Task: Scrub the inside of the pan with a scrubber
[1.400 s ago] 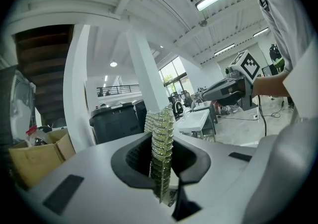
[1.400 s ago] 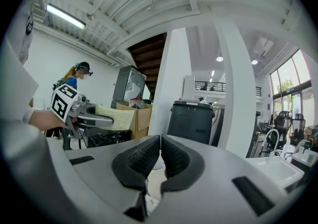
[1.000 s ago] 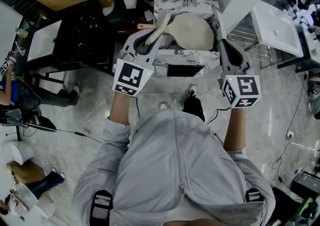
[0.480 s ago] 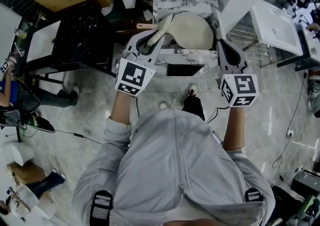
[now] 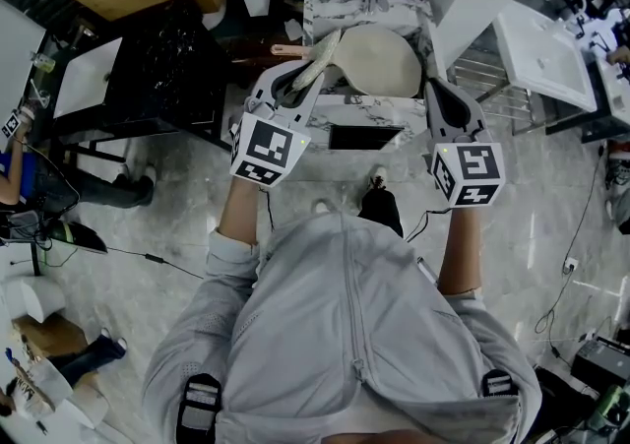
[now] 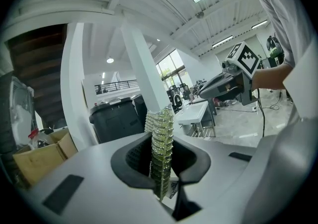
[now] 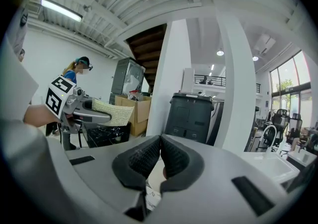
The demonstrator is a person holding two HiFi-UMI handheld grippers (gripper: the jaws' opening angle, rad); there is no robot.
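Our left gripper (image 6: 161,171) pinches the scrubber (image 6: 161,141) between its fingers; our right gripper (image 7: 160,157) is clenched empty, the pan (image 5: 379,58) just beside its fingers.

A small marble-patterned tabletop (image 5: 325,9) stands on a pale, veined floor (image 5: 157,225). A pan (image 5: 379,60) with a cream-coloured inside rests directly on the tabletop and covers most of it, leaving bare marble along the far edge and the near edge. The pan's brownish handle (image 5: 285,50) points left, out past the tabletop's left side. Below the near edge sits a dark rectangle (image 5: 366,137), possibly an opening or a panel in the front.
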